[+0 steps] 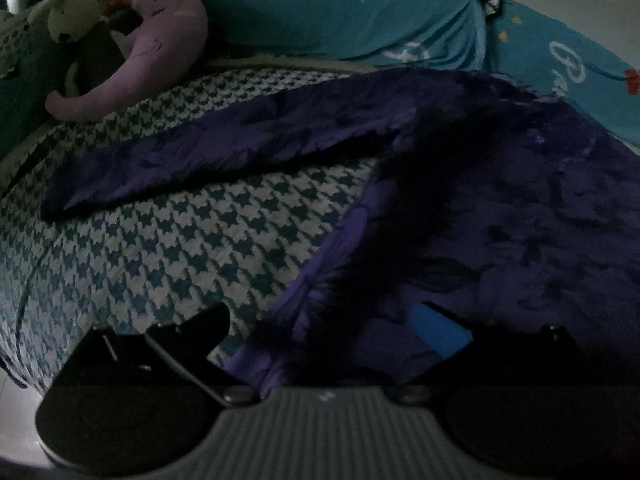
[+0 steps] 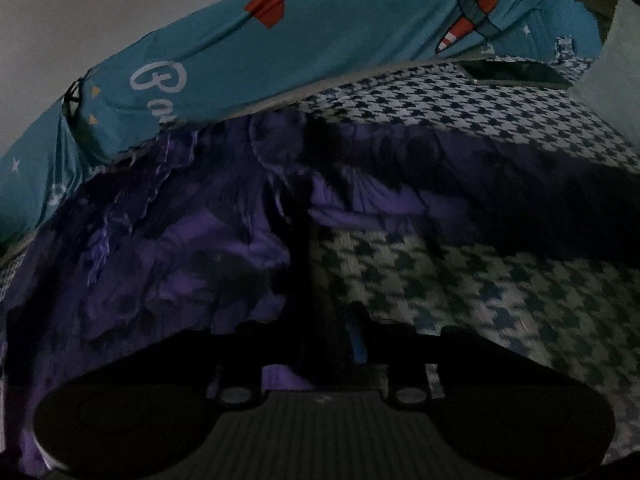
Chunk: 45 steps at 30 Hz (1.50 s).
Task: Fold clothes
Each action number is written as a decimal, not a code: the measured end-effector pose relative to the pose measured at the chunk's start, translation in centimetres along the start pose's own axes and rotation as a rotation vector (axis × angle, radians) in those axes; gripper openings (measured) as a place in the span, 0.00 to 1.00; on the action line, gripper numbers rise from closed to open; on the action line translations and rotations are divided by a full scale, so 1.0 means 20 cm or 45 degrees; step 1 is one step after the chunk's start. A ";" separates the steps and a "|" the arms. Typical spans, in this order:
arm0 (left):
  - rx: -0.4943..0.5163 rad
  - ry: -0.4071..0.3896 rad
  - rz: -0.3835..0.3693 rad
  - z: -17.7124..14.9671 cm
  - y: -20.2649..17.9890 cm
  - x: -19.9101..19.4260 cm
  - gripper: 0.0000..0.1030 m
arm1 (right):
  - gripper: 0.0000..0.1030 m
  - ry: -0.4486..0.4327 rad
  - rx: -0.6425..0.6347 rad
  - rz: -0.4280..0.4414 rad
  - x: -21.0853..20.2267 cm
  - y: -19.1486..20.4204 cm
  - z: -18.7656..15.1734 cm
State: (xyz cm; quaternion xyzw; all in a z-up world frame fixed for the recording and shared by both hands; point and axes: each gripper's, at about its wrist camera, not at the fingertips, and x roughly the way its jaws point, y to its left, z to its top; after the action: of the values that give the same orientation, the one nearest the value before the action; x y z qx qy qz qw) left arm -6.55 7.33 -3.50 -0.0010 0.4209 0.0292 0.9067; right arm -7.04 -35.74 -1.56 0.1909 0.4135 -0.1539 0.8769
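On houndstooth bedspread [image 1: 168, 240]: crinkly dark-purple printed garment [image 1: 500, 208], soft, light, prob slippery; grab hem/edge. Left gripper [image 1: 340, 320] wide apart, straddling cloth. Right gripper [image 2: 344, 344] narrow, grip unclear.

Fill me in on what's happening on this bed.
A person with a gripper in each hand is folding a purple garment spread on the houndstooth bedcover. The left gripper stands open, its fingers astride a raised ridge of the cloth. The right gripper is narrow around a dark fold, though the dim view hides the grip. One sleeve lies flat.
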 end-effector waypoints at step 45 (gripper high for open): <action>0.383 -0.002 -0.381 -0.38 -0.53 -0.25 1.00 | 0.32 0.074 -0.492 0.328 -0.47 0.25 -0.91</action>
State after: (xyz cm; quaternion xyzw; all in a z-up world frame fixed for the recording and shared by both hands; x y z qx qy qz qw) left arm -15.04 -3.78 -4.91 0.0721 0.4149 -0.1688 0.8912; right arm -22.83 -21.92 -3.73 0.0751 0.4325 0.0469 0.8973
